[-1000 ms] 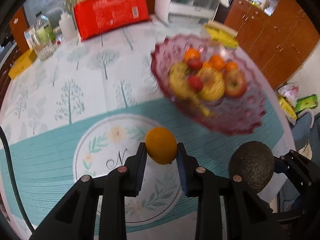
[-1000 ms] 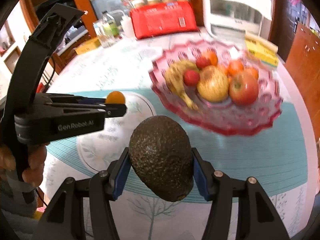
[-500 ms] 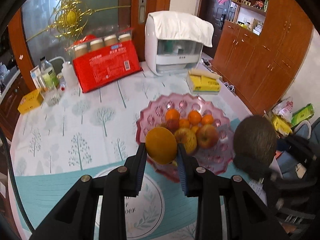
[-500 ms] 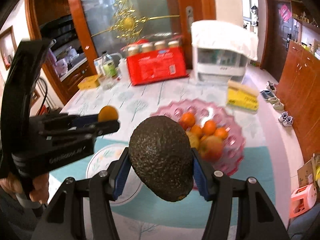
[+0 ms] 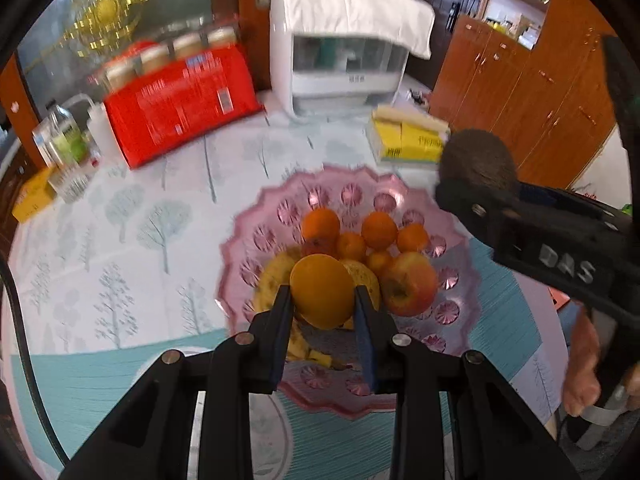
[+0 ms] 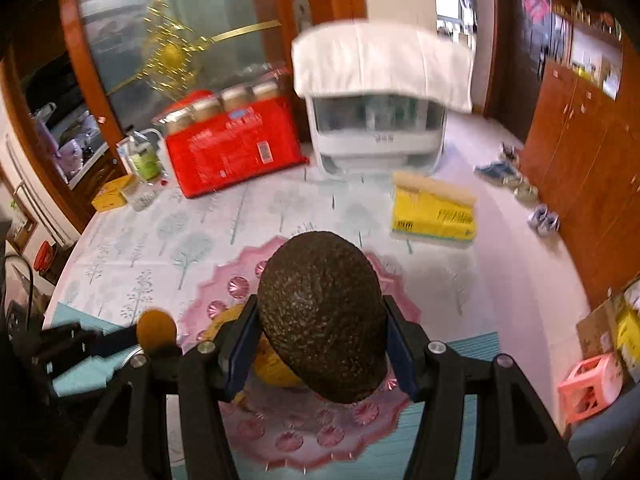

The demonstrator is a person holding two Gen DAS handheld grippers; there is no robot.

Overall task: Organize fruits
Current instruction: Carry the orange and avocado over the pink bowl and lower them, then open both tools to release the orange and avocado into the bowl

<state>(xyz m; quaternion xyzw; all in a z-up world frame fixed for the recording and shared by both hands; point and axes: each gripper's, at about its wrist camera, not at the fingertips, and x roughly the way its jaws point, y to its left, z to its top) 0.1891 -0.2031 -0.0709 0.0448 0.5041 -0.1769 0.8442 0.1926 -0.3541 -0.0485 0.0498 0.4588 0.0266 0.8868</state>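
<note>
My left gripper (image 5: 322, 304) is shut on an orange (image 5: 322, 290) and hangs above the near side of a pink glass fruit bowl (image 5: 360, 188). The bowl holds several oranges, a red apple (image 5: 409, 283) and bananas. My right gripper (image 6: 320, 324) is shut on a dark avocado (image 6: 322, 312) over the same bowl (image 6: 240, 276). In the left wrist view the avocado (image 5: 476, 160) and right gripper show at the right, above the bowl's far right rim. The orange (image 6: 156, 330) shows at lower left in the right wrist view.
At the back of the tree-patterned tablecloth (image 5: 132, 220) stand a red pack of jars (image 5: 180, 100) and a white appliance under a cloth (image 5: 340, 60). A yellow box (image 5: 408, 140) lies behind the bowl, bottles (image 5: 64, 136) at far left. Wooden cabinets (image 5: 540, 100) stand to the right.
Both grippers have moved forward and up with their fruit, from over the teal mat near the table's front to above the pink bowl. The grips have not changed.
</note>
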